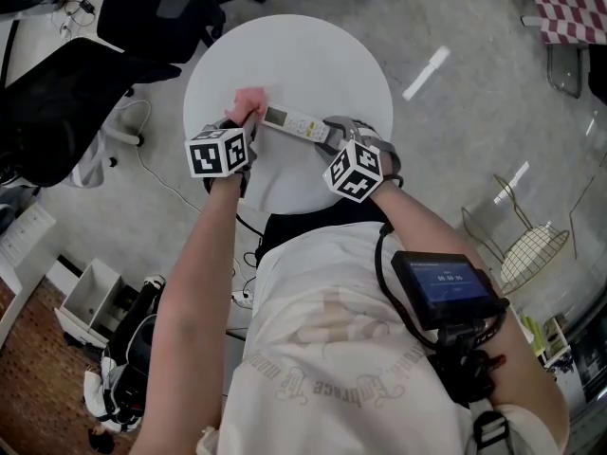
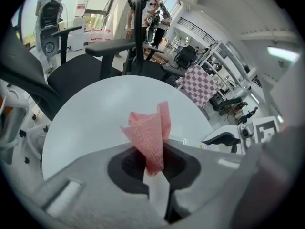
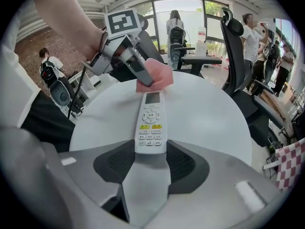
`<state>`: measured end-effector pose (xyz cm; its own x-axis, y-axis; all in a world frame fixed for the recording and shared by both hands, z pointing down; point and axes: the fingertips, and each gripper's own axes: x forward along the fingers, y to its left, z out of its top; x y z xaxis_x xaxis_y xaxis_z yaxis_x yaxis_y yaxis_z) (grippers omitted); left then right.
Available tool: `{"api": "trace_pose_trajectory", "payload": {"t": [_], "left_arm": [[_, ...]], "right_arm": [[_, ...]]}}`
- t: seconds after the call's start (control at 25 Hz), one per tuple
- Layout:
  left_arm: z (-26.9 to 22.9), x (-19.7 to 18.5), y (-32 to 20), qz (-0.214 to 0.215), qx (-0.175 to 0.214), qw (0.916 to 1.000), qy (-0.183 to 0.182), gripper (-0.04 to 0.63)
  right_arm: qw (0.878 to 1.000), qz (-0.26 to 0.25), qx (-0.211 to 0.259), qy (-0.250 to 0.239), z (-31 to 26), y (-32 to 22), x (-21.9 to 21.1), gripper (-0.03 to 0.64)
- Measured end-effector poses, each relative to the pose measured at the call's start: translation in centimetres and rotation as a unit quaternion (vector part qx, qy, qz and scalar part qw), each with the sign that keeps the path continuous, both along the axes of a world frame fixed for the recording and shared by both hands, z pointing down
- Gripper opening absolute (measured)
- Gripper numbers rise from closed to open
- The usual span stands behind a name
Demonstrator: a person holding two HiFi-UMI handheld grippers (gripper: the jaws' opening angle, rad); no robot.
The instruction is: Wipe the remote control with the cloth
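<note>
A white remote control (image 1: 294, 122) (image 3: 151, 123) lies over the round white table (image 1: 322, 64), its near end clamped in my right gripper (image 1: 327, 138) (image 3: 150, 149). The screen end points toward the pink cloth (image 1: 248, 103) (image 3: 155, 79). My left gripper (image 1: 243, 121) (image 2: 153, 168) is shut on that cloth (image 2: 150, 135), which stands up bunched from between the jaws. In the right gripper view the cloth sits at the remote's far end, touching or just beside it.
Black office chairs (image 1: 66, 112) (image 2: 86, 70) stand close to the table's far and left side. A checkered cloth (image 1: 569, 3) lies at the top right on the floor area. Cables and a white box (image 1: 95, 301) are on the floor at left.
</note>
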<state>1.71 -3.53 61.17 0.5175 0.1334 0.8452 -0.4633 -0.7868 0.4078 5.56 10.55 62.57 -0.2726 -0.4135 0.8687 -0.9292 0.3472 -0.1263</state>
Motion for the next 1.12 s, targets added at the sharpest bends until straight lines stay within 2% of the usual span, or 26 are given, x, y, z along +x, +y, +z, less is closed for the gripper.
{"api": "trace_pose_trajectory", "payload": {"t": [0.2, 0.28, 0.4, 0.6, 0.76, 0.96, 1.12], "left_arm": [[-0.4, 1.1, 2.3, 0.081, 0.054, 0.9951, -0.017, 0.038], [-0.7, 1.8, 4.1, 0.112, 0.055, 0.9921, -0.014, 0.037], [-1.0, 2.9, 7.0, 0.130, 0.040, 0.9907, -0.003, 0.037], [-1.7, 4.0, 9.7, 0.130, 0.023, 0.9911, 0.009, 0.035], [-2.1, 4.7, 13.2, 0.177, 0.006, 0.9839, 0.023, 0.034], [-1.9, 4.8, 14.4, 0.165, -0.026, 0.9856, 0.030, 0.034], [-2.1, 4.8, 14.4, 0.167, -0.063, 0.9827, 0.049, 0.035]], "right_arm": [[1.000, 0.003, -0.001, 0.000, -0.1, 0.1, 0.0, 0.215], [1.000, 0.005, 0.000, -0.002, -0.2, 0.0, -0.1, 0.216], [1.000, 0.005, 0.001, -0.004, -0.2, -0.1, -0.2, 0.215], [1.000, 0.011, -0.002, -0.005, 0.0, -0.2, -0.3, 0.215], [1.000, 0.002, 0.004, -0.001, -0.3, -0.6, -0.6, 0.215], [1.000, -0.009, 0.004, 0.015, -0.3, -0.8, -0.7, 0.215], [1.000, -0.013, 0.006, 0.012, -0.3, -0.7, -0.8, 0.215]]}}
